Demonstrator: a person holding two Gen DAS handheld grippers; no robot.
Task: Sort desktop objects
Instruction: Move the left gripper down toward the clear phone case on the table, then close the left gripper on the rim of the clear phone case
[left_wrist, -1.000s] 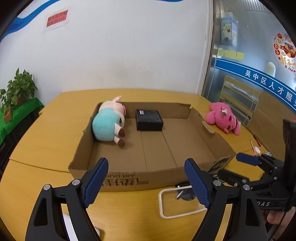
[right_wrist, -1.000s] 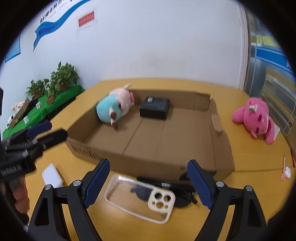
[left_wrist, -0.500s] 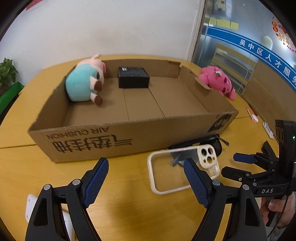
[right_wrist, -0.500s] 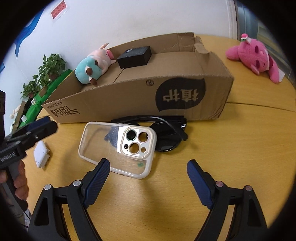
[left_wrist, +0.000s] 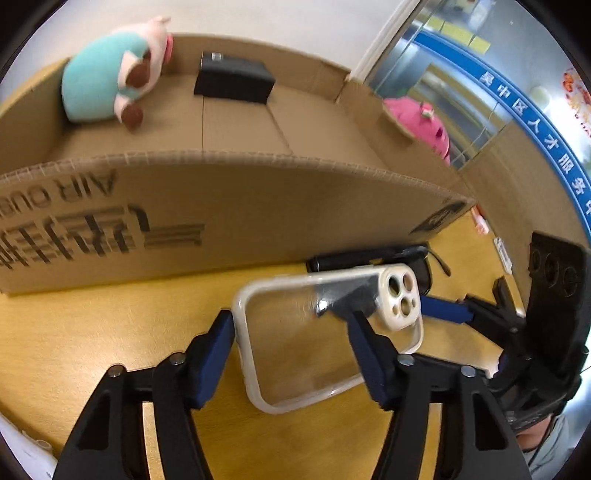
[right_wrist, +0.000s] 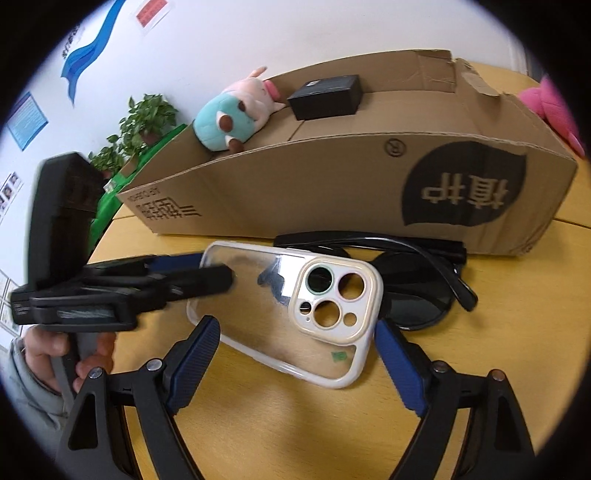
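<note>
Left wrist view, edges: the cardboard box fills the upper half, its near wall running from 9 o'clock to 2 o'clock; bare yellow surface lies between that wall and the gripper, widest toward 8 o'clock.
Left wrist view, box contents: a teal-and-pink plush pig at 11 o'clock and a black box at 12 o'clock, both against the far wall; a pink plush lies outside past the right wall at 2 o'clock.
Left wrist view, left gripper: spread wide, holding nothing; its blue fingertips sit on either side of the case's near end.
Left wrist view, phone case: clear with a cream rim, flat on the surface, camera cutout toward 2 o'clock, leaning over black sunglasses that lie against the box wall.
Left wrist view, right gripper: enters from 3 o'clock, tips just beside the case's camera end.

Right wrist view, edges: the box's near wall spans 10 to 3 o'clock; open surface lies at 6 o'clock under the gripper and at 4 o'clock.
Right wrist view, right gripper: wide apart, empty; fingertips flank the case's near long edge.
Right wrist view, phone case: centred, slanting from 10 to 5 o'clock, its camera corner overlapping the sunglasses.
Right wrist view, left gripper: reaches in from 9 o'clock, one finger over the case's far end, a hand on its grip.
Right wrist view, background: potted plants at 10 o'clock.
</note>
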